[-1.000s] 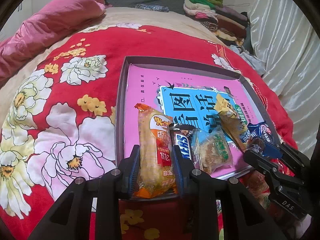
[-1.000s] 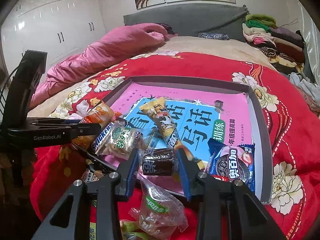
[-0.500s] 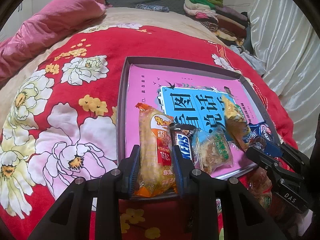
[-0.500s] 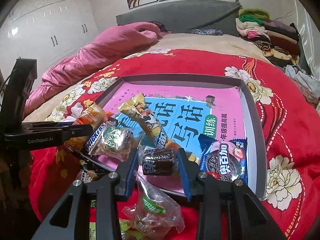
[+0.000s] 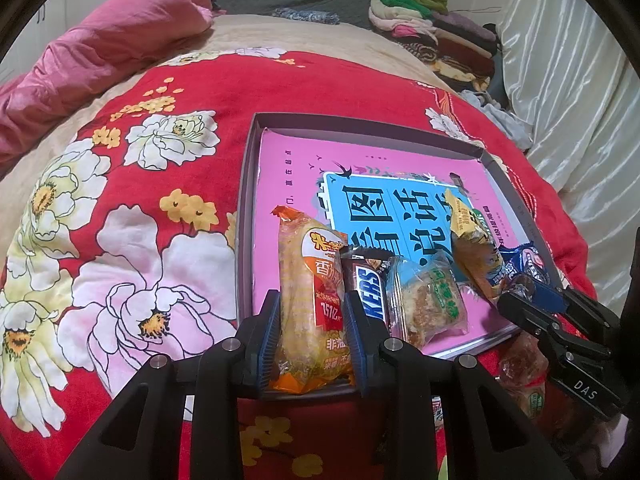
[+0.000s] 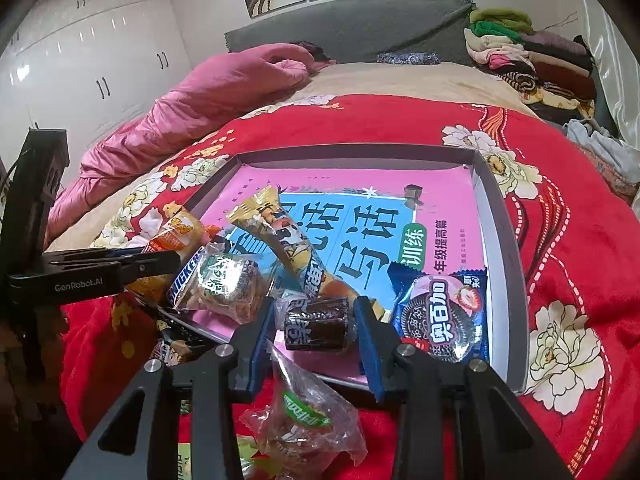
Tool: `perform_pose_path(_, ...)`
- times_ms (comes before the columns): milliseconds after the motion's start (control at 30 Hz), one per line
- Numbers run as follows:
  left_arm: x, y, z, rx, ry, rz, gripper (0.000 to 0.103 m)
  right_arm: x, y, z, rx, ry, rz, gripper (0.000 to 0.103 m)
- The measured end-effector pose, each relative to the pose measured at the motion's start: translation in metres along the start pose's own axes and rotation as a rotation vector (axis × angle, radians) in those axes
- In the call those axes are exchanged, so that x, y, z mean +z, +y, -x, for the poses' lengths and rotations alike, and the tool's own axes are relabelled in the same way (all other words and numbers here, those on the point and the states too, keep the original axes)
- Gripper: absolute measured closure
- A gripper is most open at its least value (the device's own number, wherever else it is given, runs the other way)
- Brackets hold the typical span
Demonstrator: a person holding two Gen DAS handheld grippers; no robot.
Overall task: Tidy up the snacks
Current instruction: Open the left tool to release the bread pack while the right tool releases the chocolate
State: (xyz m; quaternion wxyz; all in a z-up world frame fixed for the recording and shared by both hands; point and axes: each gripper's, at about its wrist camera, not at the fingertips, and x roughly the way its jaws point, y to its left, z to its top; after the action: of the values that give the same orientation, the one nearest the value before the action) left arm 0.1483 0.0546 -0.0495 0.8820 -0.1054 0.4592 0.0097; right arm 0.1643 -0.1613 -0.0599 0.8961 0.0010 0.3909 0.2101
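Note:
A shallow grey tray (image 5: 247, 184) lined with a pink book lies on the red floral blanket. My left gripper (image 5: 312, 312) is shut on an orange snack bag (image 5: 310, 280) at the tray's near left edge. Beside it lie a Snickers bar (image 5: 370, 292) and a clear-wrapped pastry (image 5: 430, 304). My right gripper (image 6: 316, 320) is shut on a small dark candy (image 6: 316, 322) over the tray's near edge (image 6: 498, 236). A yellow wrapped bar (image 6: 288, 244) leans behind it, and a blue Oreo pack (image 6: 440, 316) lies to its right.
Loose snacks lie on the blanket (image 6: 568, 248) in front of the tray, among them a clear-wrapped one with a green label (image 6: 308, 416). A pink quilt (image 5: 100, 52) and folded clothes (image 5: 436, 40) lie at the far end of the bed.
The yellow bar in the tray has shifted and tilted. The right gripper with the dark candy has moved slightly. The left gripper holds still on the orange bag.

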Motion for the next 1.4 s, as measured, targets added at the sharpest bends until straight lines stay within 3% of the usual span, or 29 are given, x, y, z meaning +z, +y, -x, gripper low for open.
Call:
perform_pose_path(867, 0.0, 0.005, 0.004, -0.009, 0.005, 0.014, 0.069, 0.001, -0.006, 0.006, 0.021, -0.026, -0.032, 0.06)
perform_pose_path(1000, 0.0, 0.005, 0.005, -0.014, 0.004, 0.016, 0.059, 0.002, -0.006, 0.007, 0.023, -0.034, -0.033, 0.059)
perform_pose_path(1400, 0.001, -0.003, 0.014, -0.03, -0.004, -0.002, 0.049, 0.004, -0.004, 0.017, 0.038, -0.079, -0.029, 0.052)
